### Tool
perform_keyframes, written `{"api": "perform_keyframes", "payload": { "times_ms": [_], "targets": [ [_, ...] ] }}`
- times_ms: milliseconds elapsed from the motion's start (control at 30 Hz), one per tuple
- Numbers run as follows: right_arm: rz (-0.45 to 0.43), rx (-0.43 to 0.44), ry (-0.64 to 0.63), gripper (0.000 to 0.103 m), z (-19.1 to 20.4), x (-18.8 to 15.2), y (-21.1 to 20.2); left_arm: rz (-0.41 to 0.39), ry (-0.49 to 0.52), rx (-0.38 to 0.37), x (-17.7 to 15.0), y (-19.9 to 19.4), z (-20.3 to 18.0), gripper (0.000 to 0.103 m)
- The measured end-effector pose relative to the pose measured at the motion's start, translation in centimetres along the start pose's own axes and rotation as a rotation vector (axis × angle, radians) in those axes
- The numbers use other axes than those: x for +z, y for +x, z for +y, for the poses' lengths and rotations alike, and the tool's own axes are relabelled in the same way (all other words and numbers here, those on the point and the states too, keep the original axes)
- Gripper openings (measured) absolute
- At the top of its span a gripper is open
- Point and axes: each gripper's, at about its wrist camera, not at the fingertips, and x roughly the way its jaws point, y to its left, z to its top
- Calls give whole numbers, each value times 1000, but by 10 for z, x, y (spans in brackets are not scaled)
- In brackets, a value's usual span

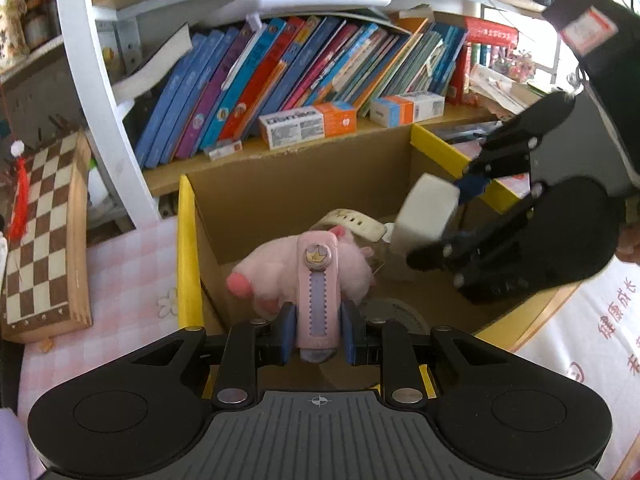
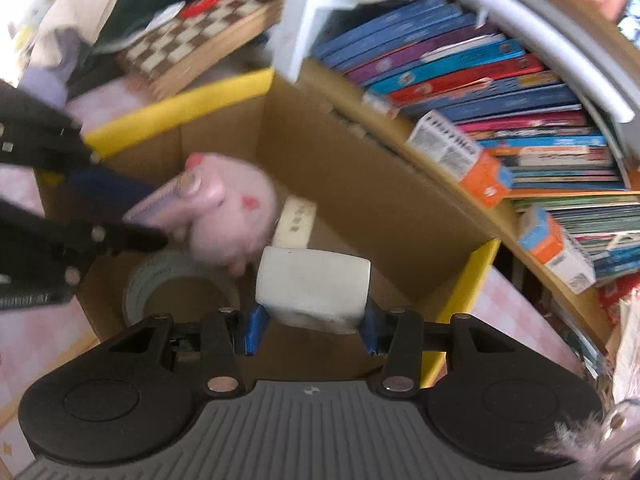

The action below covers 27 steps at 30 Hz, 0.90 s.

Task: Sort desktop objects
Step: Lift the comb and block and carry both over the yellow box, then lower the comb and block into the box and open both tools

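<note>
You're gripping the pink cutter [image 1: 318, 300] in your left gripper [image 1: 318, 330] and clenching the white block [image 2: 312, 288] in your right gripper [image 2: 311, 330], both hovering inside the box [image 1: 280, 176].

The left wrist camera is sitting just behind the left gripper [image 1: 318, 334], looking forward and steeply down along its fingers into an open cardboard box [image 1: 304, 184], with the bookshelf [image 1: 288, 80] rising behind it. The right wrist camera is riding behind the right gripper [image 2: 312, 330], also tilting down into the same cardboard box from close above, its picture rolled so the bookshelf is slanting across the upper right. Both views are sharing the box interior, the pink plush toy [image 1: 264, 276] and the chessboard [image 1: 44, 236], and each is catching the other gripper.
</note>
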Motion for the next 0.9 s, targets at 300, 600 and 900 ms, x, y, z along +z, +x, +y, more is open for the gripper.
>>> {"api": "perform_keyframes", "payload": {
  "times_ms": [300, 600, 900],
  "targets": [
    [46, 49, 25, 44, -2, -2, 17, 22, -31, -35, 0, 1, 6, 23],
    [38, 66, 43, 46, -3, -2, 17, 15, -28, -14, 2, 1, 4, 25],
    [-29, 50, 82, 62, -5, -2, -5, -32, -31, 12, -1, -14, 1, 75]
  ]
}}
